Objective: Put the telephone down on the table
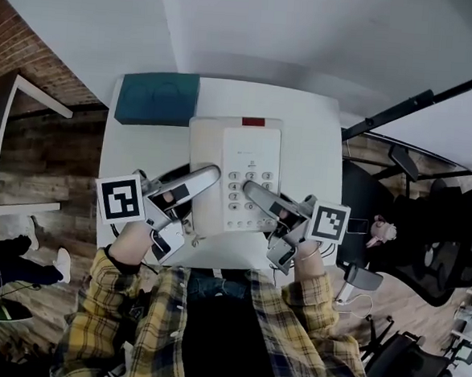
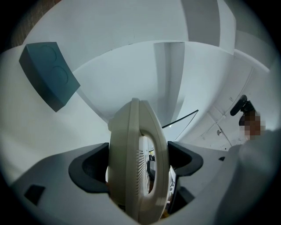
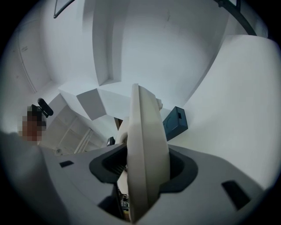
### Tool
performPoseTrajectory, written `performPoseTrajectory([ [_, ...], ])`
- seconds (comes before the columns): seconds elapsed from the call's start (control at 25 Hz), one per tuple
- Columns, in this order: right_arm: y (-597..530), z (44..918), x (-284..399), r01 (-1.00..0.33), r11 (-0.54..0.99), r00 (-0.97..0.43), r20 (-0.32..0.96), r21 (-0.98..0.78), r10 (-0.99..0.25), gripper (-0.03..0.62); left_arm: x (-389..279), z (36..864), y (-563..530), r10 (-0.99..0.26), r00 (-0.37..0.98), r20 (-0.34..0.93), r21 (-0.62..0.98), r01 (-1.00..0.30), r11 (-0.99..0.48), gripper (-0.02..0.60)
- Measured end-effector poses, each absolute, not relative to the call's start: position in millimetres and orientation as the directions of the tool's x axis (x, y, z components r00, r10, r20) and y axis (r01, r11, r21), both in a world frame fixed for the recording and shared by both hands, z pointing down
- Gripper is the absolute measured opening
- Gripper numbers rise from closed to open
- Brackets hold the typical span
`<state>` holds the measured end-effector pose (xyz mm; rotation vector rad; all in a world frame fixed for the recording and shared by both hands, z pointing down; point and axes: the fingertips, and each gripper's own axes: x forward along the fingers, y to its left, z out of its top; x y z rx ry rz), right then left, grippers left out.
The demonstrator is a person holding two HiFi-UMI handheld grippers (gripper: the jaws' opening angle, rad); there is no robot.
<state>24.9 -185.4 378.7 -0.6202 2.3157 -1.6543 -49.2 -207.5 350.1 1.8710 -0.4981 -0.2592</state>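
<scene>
A cream desk telephone [image 1: 233,167] with a keypad and a red strip at its far end hangs face up over the white table [image 1: 312,133]. My left gripper [image 1: 208,178] is shut on its left edge, one finger lying across the top. My right gripper [image 1: 256,195] is shut on the right edge beside the keypad. In the left gripper view the telephone [image 2: 131,132] appears edge-on, pinched between the dark pads of the left gripper [image 2: 138,163]. The right gripper view shows the same: the telephone [image 3: 145,140] edge-on inside the right gripper [image 3: 145,169].
A teal box [image 1: 158,98] lies on the table's far left corner, also visible as the teal box [image 2: 48,74] and the teal box [image 3: 175,123]. Black office chairs [image 1: 410,236] stand to the right. Another white desk [image 1: 13,144] is at the left.
</scene>
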Motion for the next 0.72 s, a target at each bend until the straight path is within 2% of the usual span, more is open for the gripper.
performPoseTrajectory([
  [0.72, -172.0, 476.0, 35.6, -0.196, 0.112, -0.892, 0.13, -0.974, -0.433, 0.218, -36.6, 449.9, -200.6, -0.428, 0.888, 0.166, 0.963, -0.239, -0.123, 0.394],
])
